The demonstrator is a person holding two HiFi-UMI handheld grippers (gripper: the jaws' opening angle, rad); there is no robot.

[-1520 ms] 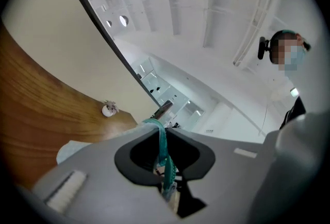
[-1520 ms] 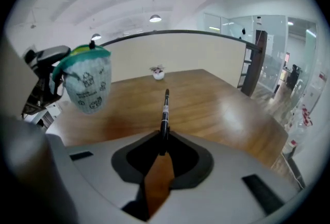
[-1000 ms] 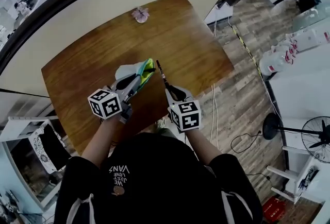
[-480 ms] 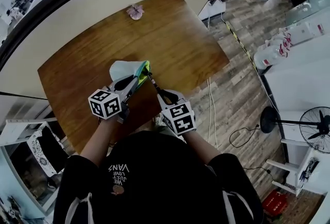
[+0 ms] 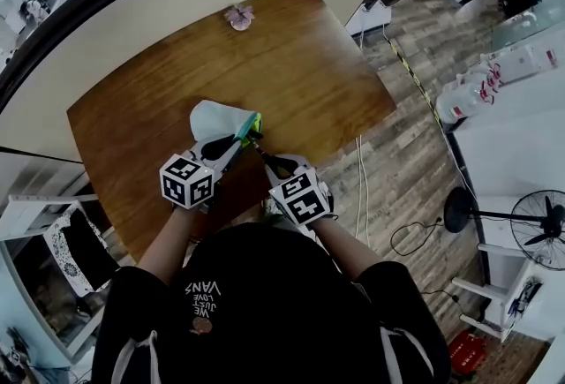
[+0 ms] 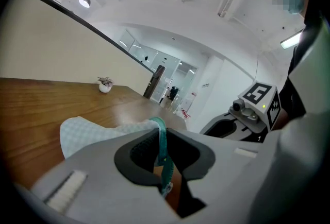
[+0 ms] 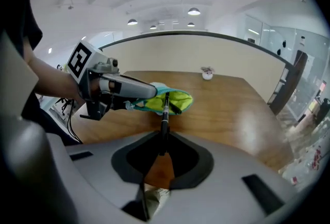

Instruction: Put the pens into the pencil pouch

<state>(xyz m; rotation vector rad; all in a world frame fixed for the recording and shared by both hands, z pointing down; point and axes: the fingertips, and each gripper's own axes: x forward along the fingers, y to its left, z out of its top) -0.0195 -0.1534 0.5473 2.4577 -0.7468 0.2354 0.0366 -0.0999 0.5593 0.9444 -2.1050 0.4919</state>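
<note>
Bench (image 5: 309, 64) of brown wood carries the whole job, and the person works at its near edge. The pencil pouch (image 5: 214, 119), pale and checked outside and lime-green inside, lies on it with its mouth turned toward the person. The left gripper (image 5: 240, 142) has its jaws closed on the teal zip edge (image 6: 161, 138) of that mouth; the left gripper view shows the strip pinched between the pads and lifted, so the opening gapes. The right gripper (image 5: 270, 163) points steeply down, its jaws clamped on the rear of a slim black pen (image 7: 165, 114). The pen runs forward from the jaws, and its front end sits right at the green-lined opening. Whether the tip has crossed the rim is hard to tell.

The step in hand looks like insertion of this pen, with the pouch held open for it. The next move calls for sliding the pen along its own length, deep into the lining, and only then parting the right jaws. The left grip should hold firm meanwhile, since a slack edge would let the mouth fall shut.
</note>
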